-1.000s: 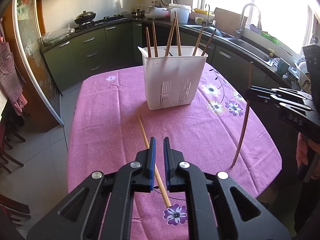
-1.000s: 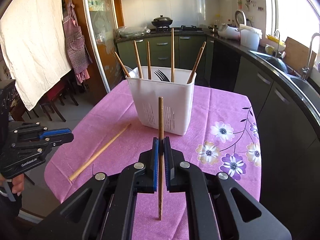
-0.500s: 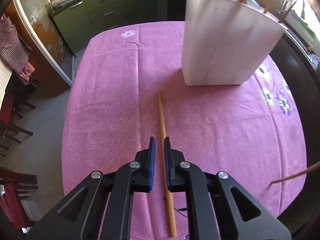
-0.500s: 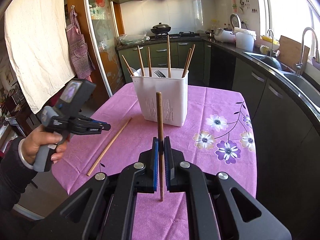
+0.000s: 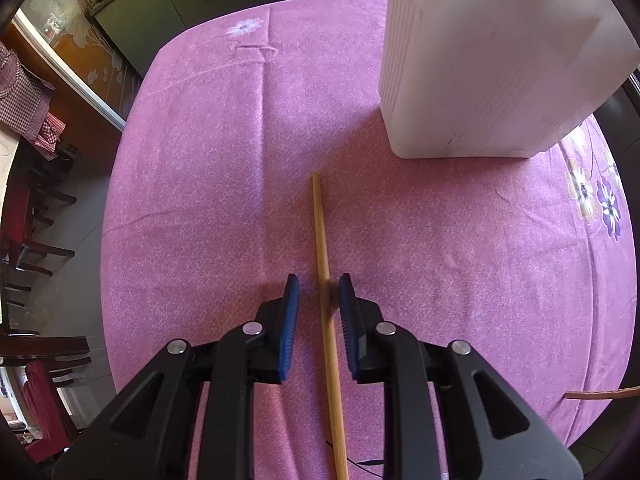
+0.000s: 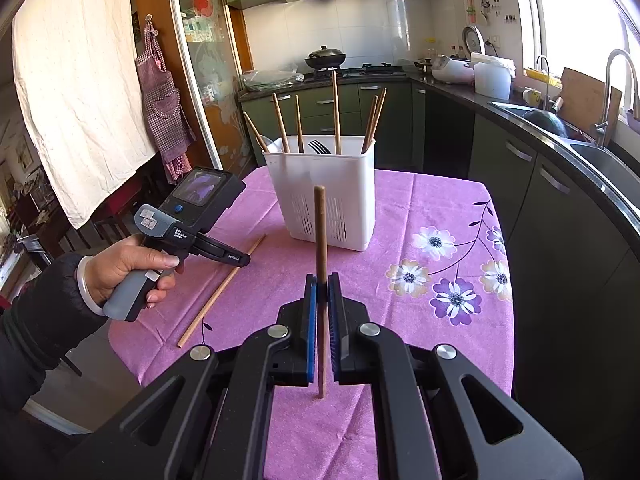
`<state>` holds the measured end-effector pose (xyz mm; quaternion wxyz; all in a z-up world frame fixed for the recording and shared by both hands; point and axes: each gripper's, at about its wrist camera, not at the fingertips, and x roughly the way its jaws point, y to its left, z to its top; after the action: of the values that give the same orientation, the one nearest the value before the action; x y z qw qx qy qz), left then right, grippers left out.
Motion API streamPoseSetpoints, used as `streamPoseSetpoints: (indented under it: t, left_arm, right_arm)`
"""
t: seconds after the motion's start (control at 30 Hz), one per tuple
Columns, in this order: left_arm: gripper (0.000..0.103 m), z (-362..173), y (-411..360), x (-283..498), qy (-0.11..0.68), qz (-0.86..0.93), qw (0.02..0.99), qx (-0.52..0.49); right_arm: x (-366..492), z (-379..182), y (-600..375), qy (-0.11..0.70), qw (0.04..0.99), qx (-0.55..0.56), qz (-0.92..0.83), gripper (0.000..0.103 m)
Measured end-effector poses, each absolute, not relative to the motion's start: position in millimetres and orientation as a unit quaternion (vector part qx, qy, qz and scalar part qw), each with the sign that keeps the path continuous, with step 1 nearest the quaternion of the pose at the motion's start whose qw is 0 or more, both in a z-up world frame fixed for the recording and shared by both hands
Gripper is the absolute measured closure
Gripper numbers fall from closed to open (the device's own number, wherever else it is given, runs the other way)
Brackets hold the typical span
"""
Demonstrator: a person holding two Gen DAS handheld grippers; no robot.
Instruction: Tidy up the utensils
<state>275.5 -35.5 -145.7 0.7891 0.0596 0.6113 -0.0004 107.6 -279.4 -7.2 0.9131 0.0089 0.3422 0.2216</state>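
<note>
A light wooden chopstick [image 5: 325, 272] lies on the pink tablecloth and also shows in the right wrist view [image 6: 224, 288]. My left gripper [image 5: 319, 286] is open, low over the cloth, with its jaws on either side of that chopstick. My right gripper [image 6: 322, 282] is shut on a dark brown chopstick [image 6: 320, 232] held upright above the table. The white utensil holder [image 6: 328, 192] stands at the table's middle with several chopsticks and a fork [image 6: 319, 146] in it; its wall shows in the left wrist view [image 5: 480, 72].
The round table's pink cloth [image 6: 420, 208] has flower prints [image 6: 454, 298] on the right. Dark kitchen cabinets and a sink [image 6: 560, 148] run along the right. Chairs [image 5: 36, 240] stand to the table's left. The dark chopstick's tip [image 5: 600, 393] pokes in at the right.
My left gripper has tilted down, dropped towards the cloth and opened its jaws around the lying chopstick. My right gripper has pulled back a little from the holder, still holding its chopstick upright.
</note>
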Motion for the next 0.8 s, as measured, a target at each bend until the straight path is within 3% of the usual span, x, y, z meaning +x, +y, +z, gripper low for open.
streamPoseSetpoints:
  t: [0.07, 0.27, 0.63, 0.8]
  left_arm:
    - [0.097, -146, -38, 275, 0.613, -0.007, 0.788, 0.056]
    - [0.097, -131, -40, 267, 0.598, -0.013, 0.799, 0.052]
    - [0.097, -12, -29, 173, 0.463, -0.076, 0.882, 0.037]
    - [0.097, 9, -29, 140, 0.427, -0.093, 0.898, 0.044]
  right_arm:
    - [107, -6, -279, 0.342, 0.913, 0.009, 0.223, 0.097]
    - [105, -6, -278, 0.341, 0.913, 0.009, 0.222, 0.097]
    - [106, -9, -278, 0.343, 0.914, 0.012, 0.219, 0.096]
    - [105, -10, -274, 0.345, 0.913, 0.007, 0.219, 0.096]
